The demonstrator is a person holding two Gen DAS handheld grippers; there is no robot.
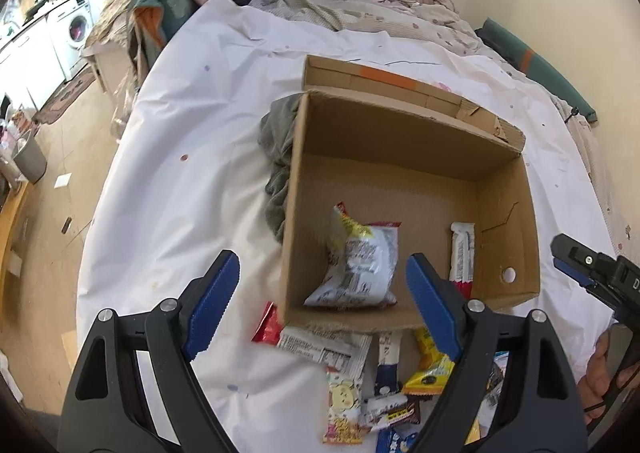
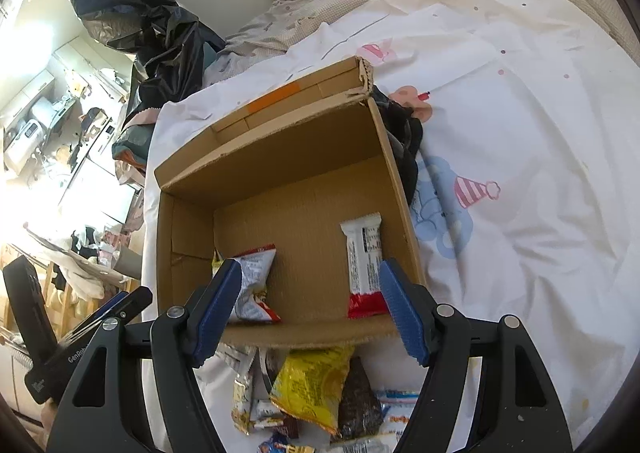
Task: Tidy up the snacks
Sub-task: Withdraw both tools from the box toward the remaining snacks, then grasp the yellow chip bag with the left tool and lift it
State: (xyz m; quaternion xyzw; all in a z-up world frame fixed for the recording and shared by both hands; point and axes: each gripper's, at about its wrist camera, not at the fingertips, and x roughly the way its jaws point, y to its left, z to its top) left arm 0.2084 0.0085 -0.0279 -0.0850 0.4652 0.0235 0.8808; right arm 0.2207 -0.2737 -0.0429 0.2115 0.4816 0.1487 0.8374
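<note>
Both hand-held grippers, left (image 1: pixel 322 307) and right (image 2: pixel 310 309), wide apart, empty, above cardboard box (image 1: pixel 496 181) near rim.

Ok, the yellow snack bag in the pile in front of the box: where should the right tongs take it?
Take the yellow snack bag across its narrow width, near its upper end by the cardboard box, coming from above. It lies flat on top of the pile, mostly uncovered, while a dark packet crowds its right edge lower down. The right tongs stand open and empty.
</note>
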